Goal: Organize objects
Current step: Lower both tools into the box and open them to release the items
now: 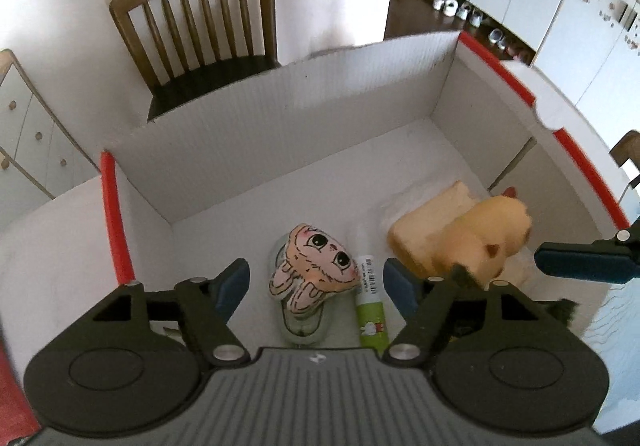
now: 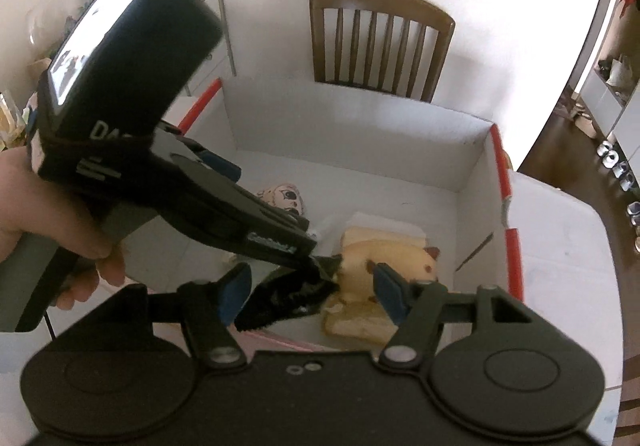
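- Your left gripper hangs over the near end of the white box, its blue pads spread wide with nothing pressed between them.
- Between those pads, on the box floor, lie the bunny-face toy and, just to its right, the green glue stick; neither pad touches either one.
- The bunny-face toy rests on top of a clear plastic piece.
- Your right gripper is also spread apart; the yellow plush animal sits just beyond its right pad, and whether that pad touches it you cannot tell from here.
- The plush lies on a tan bread-shaped toy, toward the right side of the box, near the red-edged wall.
- A black toothed clip lies between your right gripper's pads, unpinched, at the near wall of the box.
- Your left hand shows at the left of the right wrist view, wrapped round the handle.
- A wooden chair stands beyond the far wall of the box.
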Motion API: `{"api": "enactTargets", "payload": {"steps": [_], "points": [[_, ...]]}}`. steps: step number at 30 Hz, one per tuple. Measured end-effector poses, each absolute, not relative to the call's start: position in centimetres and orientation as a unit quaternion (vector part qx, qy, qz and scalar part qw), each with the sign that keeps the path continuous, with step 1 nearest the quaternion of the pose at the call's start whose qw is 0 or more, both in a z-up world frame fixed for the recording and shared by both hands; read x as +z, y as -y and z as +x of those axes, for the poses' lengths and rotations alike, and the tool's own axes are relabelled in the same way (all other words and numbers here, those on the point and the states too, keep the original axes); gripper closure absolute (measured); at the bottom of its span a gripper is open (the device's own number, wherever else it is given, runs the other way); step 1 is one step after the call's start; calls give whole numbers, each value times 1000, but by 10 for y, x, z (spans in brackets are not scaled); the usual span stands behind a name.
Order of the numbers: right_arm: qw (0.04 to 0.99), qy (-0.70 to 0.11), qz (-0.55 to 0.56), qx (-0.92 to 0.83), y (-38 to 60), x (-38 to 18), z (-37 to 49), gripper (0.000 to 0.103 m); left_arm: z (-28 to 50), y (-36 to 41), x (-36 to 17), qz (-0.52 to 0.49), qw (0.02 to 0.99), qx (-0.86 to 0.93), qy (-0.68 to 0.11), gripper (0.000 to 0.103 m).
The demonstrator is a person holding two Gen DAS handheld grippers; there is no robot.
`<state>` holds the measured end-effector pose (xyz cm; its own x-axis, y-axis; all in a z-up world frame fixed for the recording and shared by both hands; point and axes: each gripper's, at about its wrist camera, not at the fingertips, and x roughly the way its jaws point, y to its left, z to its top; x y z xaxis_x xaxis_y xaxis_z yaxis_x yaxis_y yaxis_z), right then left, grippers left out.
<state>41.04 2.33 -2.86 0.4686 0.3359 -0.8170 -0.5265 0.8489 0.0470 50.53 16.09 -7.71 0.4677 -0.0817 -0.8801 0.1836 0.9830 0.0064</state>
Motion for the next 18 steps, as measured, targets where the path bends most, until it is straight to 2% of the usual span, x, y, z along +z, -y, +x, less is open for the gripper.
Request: {"api": "enactTargets", "payload": {"steps": [4, 8, 11, 18], "points": [[855, -442, -106, 250, -14, -20, 411, 35, 497, -158, -66, 54, 861, -77, -500, 30], [860, -433, -105, 247, -3, -11, 405, 28, 489, -156, -56, 59, 865, -79, -492, 29], [864, -428, -103, 246, 7, -5, 400, 27, 482, -154, -47, 63, 869, -79, -485, 25], [871, -414, -99, 246, 31, 12, 376, 23, 454, -150, -20, 54, 882, -79, -461, 24]]}}
